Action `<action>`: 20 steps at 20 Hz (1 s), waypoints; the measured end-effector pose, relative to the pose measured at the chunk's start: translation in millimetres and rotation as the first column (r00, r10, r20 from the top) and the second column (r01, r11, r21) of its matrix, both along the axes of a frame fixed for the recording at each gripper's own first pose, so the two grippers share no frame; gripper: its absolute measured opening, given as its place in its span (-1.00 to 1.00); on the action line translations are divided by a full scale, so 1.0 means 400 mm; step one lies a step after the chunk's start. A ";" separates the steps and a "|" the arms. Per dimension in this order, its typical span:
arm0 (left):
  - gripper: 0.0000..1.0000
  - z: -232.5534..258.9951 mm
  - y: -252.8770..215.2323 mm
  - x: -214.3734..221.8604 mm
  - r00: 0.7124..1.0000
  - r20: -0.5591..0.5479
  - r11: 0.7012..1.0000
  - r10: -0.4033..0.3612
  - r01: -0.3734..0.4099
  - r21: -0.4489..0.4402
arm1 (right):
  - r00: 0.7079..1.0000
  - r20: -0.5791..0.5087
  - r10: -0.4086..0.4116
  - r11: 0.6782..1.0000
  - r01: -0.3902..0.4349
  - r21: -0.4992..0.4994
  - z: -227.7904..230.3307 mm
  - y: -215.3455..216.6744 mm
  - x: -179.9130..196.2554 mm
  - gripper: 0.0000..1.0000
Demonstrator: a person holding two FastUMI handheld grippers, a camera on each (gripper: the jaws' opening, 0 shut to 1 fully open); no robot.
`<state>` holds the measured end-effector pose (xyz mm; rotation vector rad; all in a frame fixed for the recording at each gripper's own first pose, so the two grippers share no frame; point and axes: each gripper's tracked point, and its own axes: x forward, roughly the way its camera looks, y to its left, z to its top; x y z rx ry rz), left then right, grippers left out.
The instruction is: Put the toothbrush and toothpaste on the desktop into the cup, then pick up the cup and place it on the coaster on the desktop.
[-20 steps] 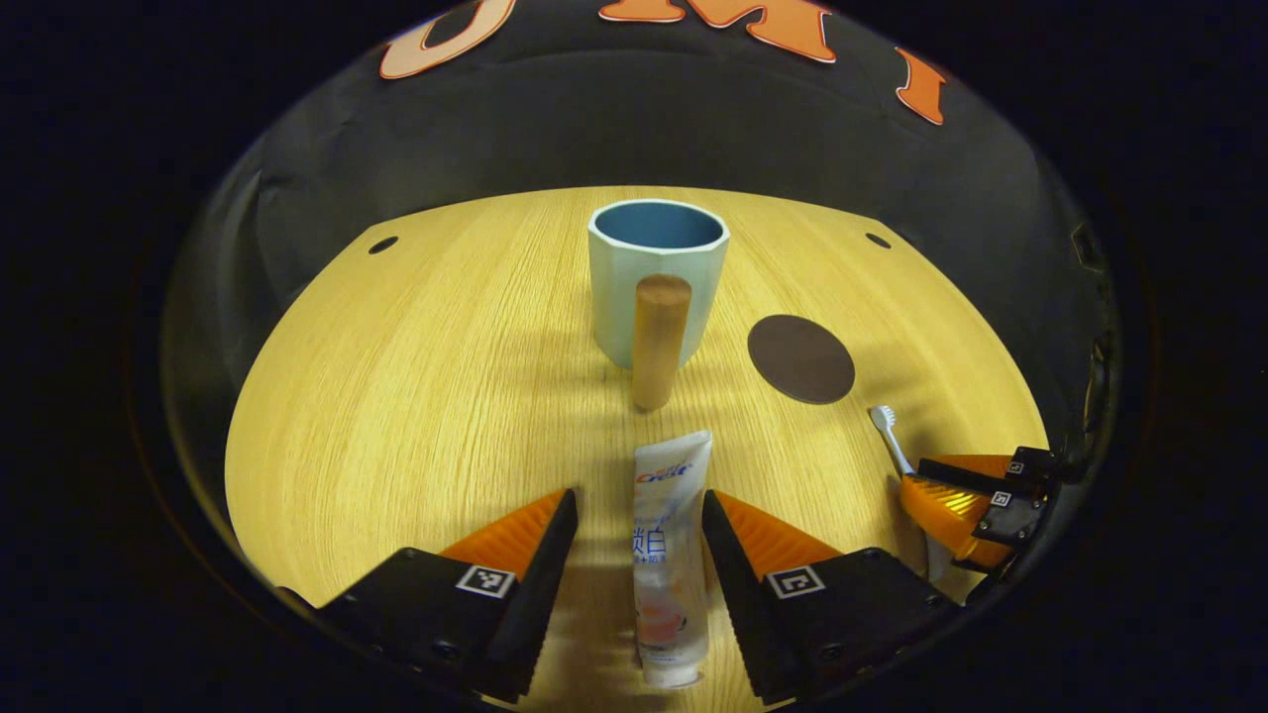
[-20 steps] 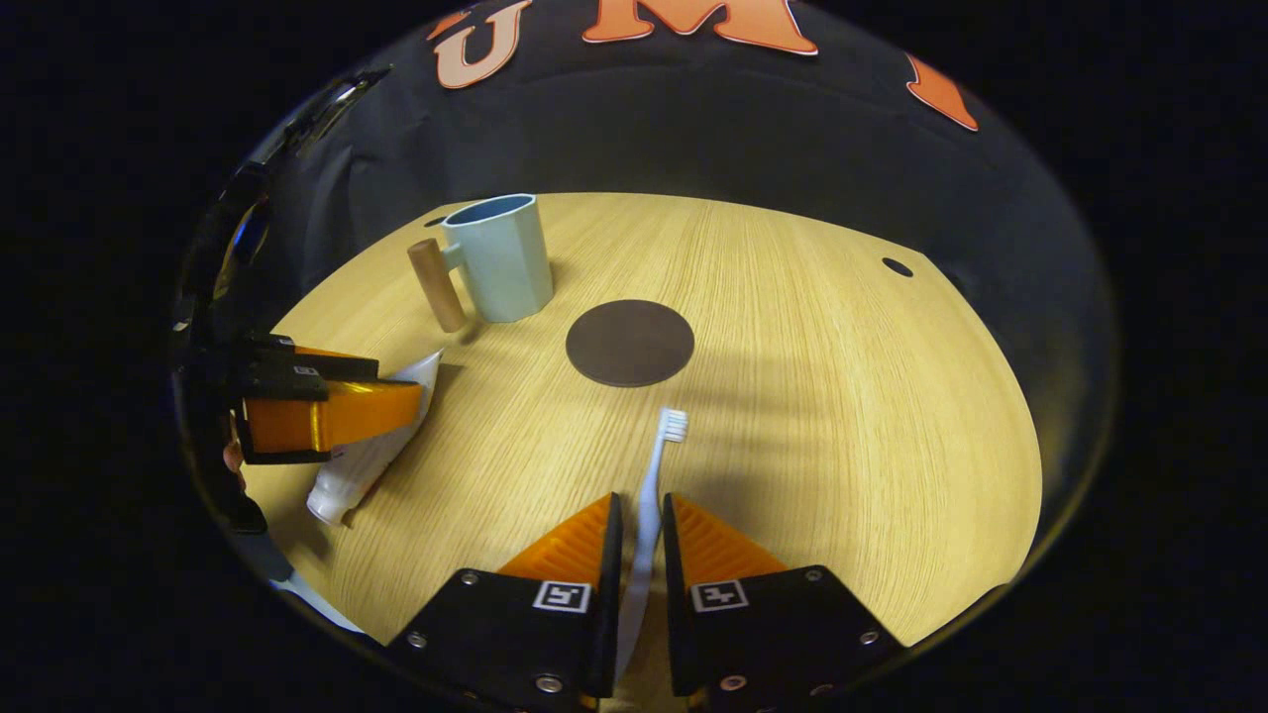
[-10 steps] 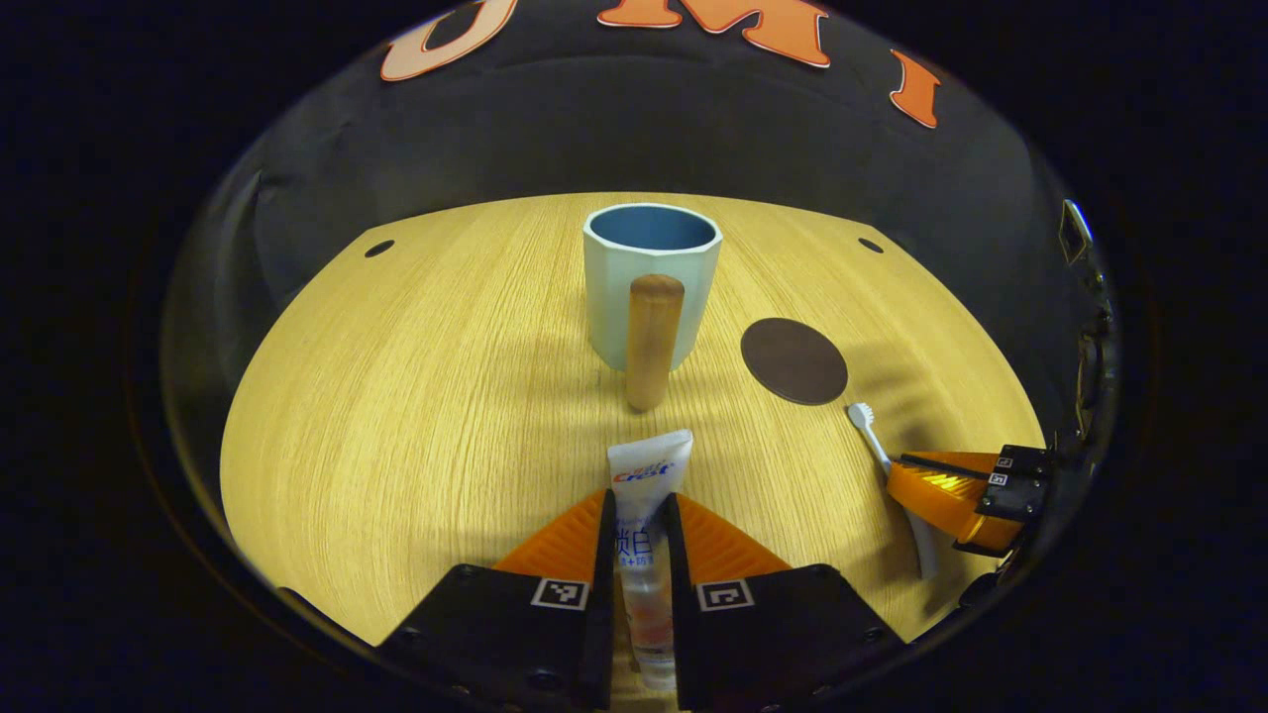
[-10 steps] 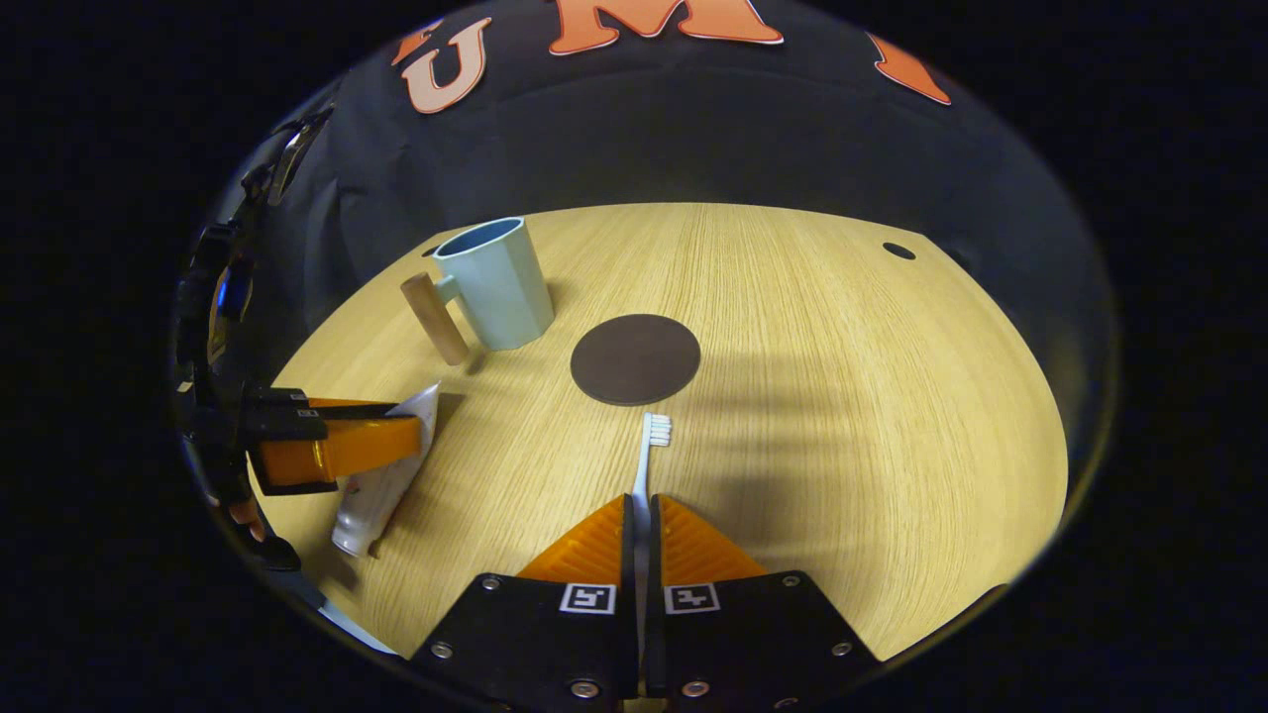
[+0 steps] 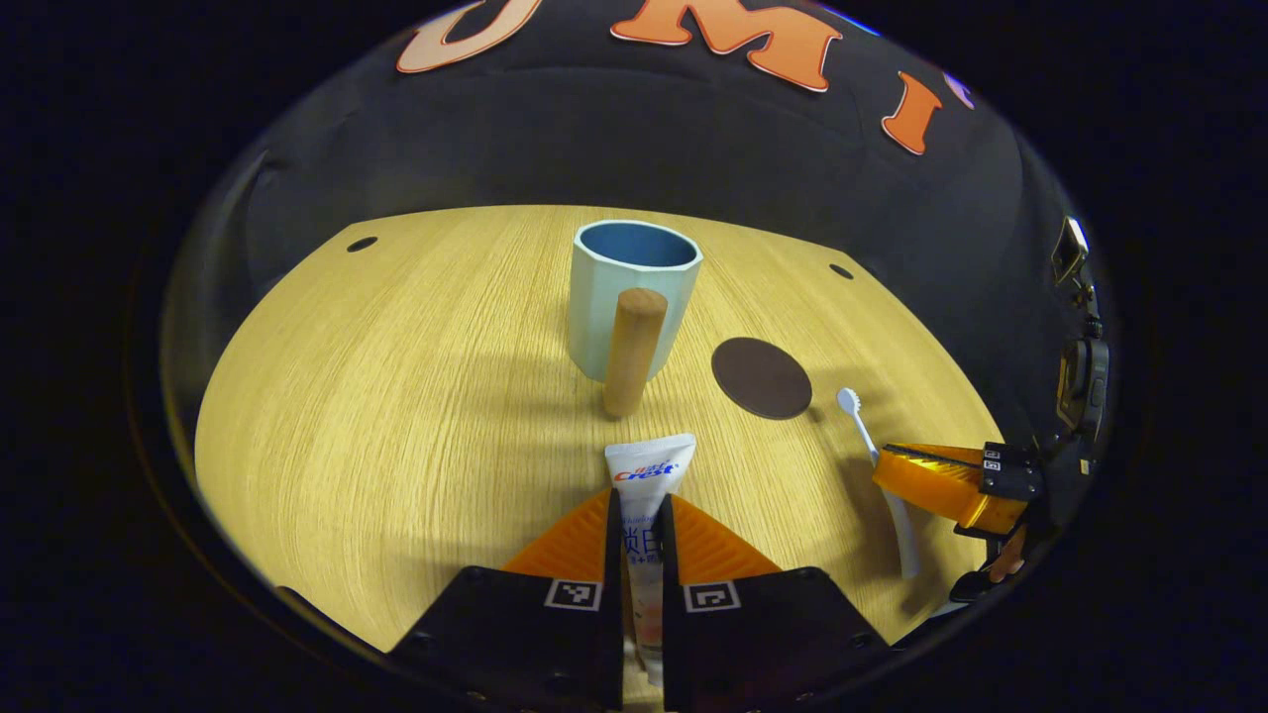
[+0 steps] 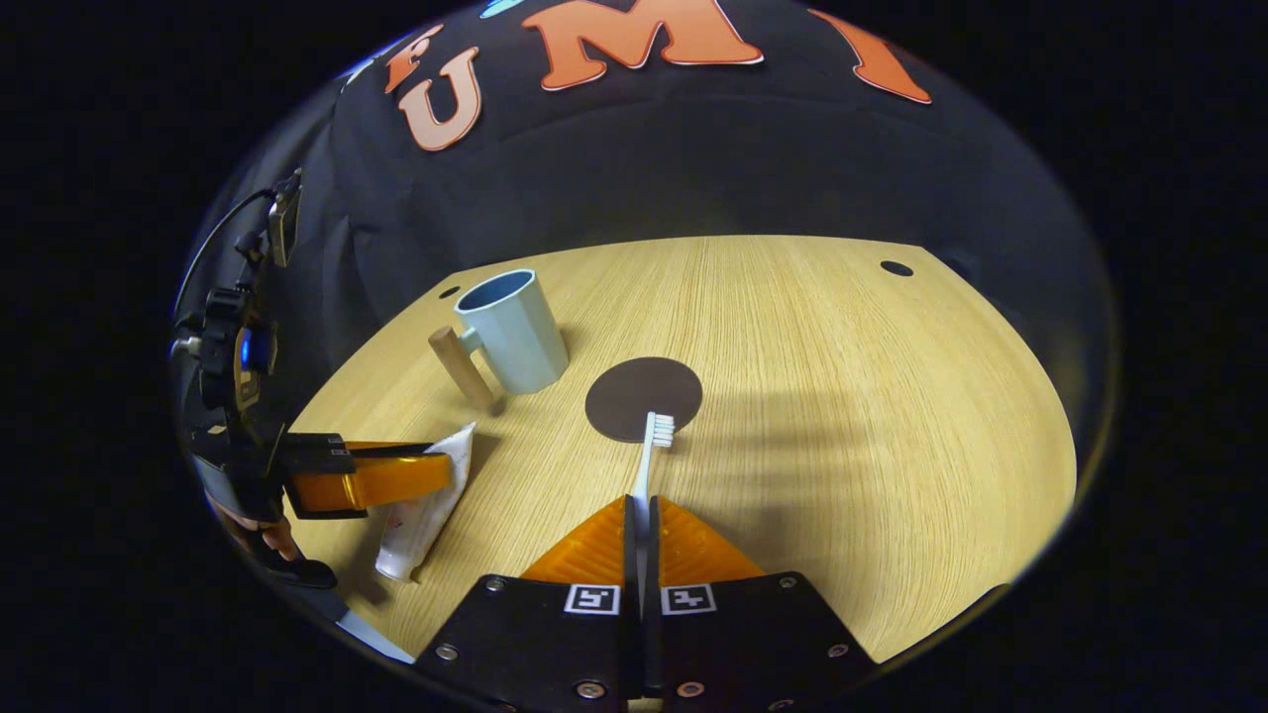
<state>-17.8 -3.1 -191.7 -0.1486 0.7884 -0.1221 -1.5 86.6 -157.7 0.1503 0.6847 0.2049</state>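
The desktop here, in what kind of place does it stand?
Probably a staged recording booth, not a bathroom: a bare wooden desktop backed by black cloth wall, holding only a cup, coaster and toiletries.

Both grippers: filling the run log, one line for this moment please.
left gripper: shut on toothpaste | right gripper: shut on toothbrush | cup: empty | coaster: bare

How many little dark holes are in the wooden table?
2 in either view. On the desktop, one hole sits near the far left corner and another hole near the far right corner, either side of the cup. The grippers could hide others.
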 end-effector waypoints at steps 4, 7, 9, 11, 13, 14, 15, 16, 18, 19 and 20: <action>-0.70 0.061 0.009 0.019 0.994 0.110 1.000 0.009 -0.008 -0.011 | 0.998 0.066 -0.004 1.000 0.002 0.030 0.056 -0.015 0.006 -0.99; -0.70 0.109 0.009 0.033 0.983 0.181 1.000 0.003 -0.003 -0.001 | 0.994 0.112 -0.008 0.999 0.004 0.040 0.078 -0.020 0.017 -0.99; -0.79 0.120 0.001 0.030 0.979 0.204 1.000 -0.013 0.016 -0.015 | 0.992 0.126 -0.009 0.999 0.003 0.049 0.090 -0.020 0.019 -0.99; -0.70 0.125 -0.014 0.027 0.977 0.210 0.999 -0.027 0.033 -0.025 | 0.991 0.131 -0.011 0.999 0.004 0.052 0.091 -0.019 0.021 -0.99; -0.83 0.138 -0.024 0.026 0.971 0.237 0.998 -0.037 0.047 -0.038 | 0.990 0.138 -0.013 0.998 0.005 0.056 0.094 -0.021 0.023 -0.98; -0.84 0.152 -0.022 0.023 0.966 0.257 0.998 -0.041 0.051 -0.035 | 0.989 0.147 -0.012 0.998 0.004 0.060 0.100 -0.021 0.024 -0.99; -0.83 0.176 -0.019 0.028 0.957 0.287 0.999 -0.032 0.043 -0.033 | 0.987 0.161 -0.016 0.998 0.006 0.063 0.106 -0.023 0.025 -0.99; -0.84 0.198 -0.009 0.026 0.948 0.319 0.999 -0.019 0.028 -0.023 | 0.984 0.175 -0.017 0.998 0.006 0.064 0.115 -0.025 0.030 -0.99; -0.84 0.250 0.002 0.042 0.920 0.391 1.000 0.000 0.005 -0.011 | 0.977 0.209 -0.030 0.998 0.018 0.056 0.135 -0.035 0.041 -0.98; -0.84 0.277 0.001 0.051 0.906 0.424 1.000 0.000 0.003 -0.008 | 0.974 0.224 -0.030 0.998 0.017 0.061 0.145 -0.032 0.044 -0.98; -0.84 0.294 -0.002 0.054 0.893 0.450 1.000 0.005 0.001 -0.013 | 0.971 0.238 -0.029 0.998 0.014 0.065 0.155 -0.028 0.047 -0.98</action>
